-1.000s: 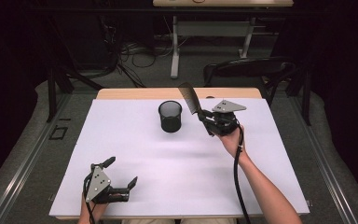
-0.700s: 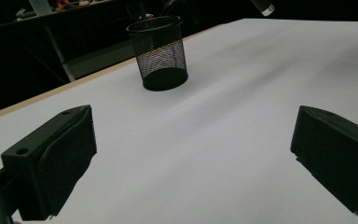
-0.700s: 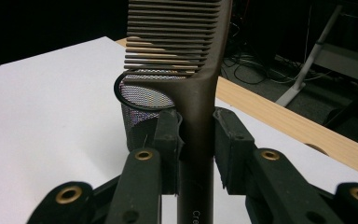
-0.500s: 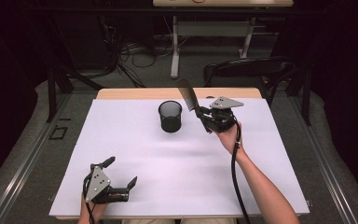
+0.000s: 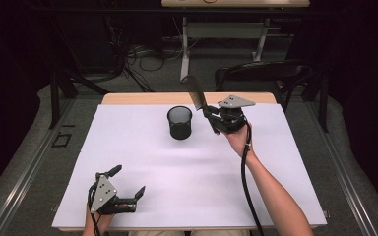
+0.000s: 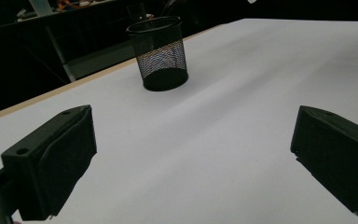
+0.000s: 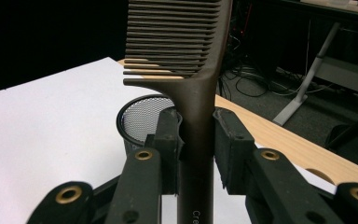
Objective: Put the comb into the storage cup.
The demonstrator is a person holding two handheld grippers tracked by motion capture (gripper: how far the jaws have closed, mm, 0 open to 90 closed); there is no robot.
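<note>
A black mesh cup [image 5: 180,122] stands upright on the white table [image 5: 142,147], toward the back middle; I also see the cup [image 6: 158,52] in the left gripper view and the cup [image 7: 142,119] just behind the jaws in the right gripper view. My right gripper [image 5: 210,119] is shut on the handle of a dark brown comb [image 7: 193,79], held just right of the cup and above the table. The comb [image 5: 195,92] tilts up and to the left, teeth end high. My left gripper [image 5: 127,183] rests at the table's front left, open, with nothing between its jaws.
The wooden table edge [image 5: 142,98] shows beyond the white cover. A dark chair [image 5: 261,73] stands behind the table on the right. A desk frame [image 5: 226,34] and cables [image 5: 142,64] lie on the floor farther back.
My right gripper with the comb has shifted slightly toward the back of the table, staying right of the cup. The left gripper has not moved.
</note>
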